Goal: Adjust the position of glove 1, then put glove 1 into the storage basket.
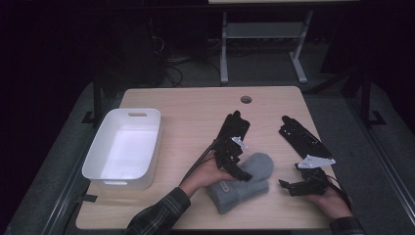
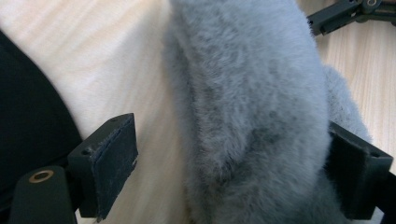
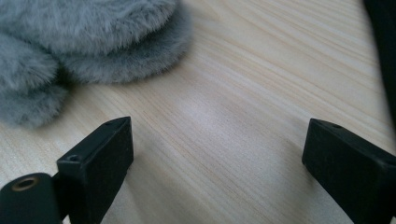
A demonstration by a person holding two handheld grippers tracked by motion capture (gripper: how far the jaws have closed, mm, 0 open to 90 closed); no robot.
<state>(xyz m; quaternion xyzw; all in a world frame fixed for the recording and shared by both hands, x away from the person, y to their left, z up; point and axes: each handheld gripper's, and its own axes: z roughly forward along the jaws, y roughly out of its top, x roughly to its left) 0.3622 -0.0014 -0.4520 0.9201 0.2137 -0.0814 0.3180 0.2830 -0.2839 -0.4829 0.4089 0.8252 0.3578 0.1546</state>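
**Two grey fleece mittens between wide black jaws**

Two fluffy grey mittens (image 1: 243, 182) lie stacked near the front edge of the pale wood-grain table (image 1: 195, 112), a little right of its middle. Their pile is soft and short, their ends rounded, and a small label shows on the lower one in the high view.

Left gripper (image 1: 241, 171) sits over the mittens with its jaws spread wide. In the left gripper view the upper mitten (image 2: 247, 116) fills the gap: its fur brushes the right pad, while bare wood separates it from the left pad (image 2: 114, 170). Nothing is clamped.

Right gripper (image 1: 292, 187) rests near the front right corner, jaws wide apart over bare wood, holding nothing; the mittens' rounded ends (image 3: 93, 42) lie just beyond its left jaw.

A white, rounded plastic bin (image 1: 125, 147) stands by the left edge.
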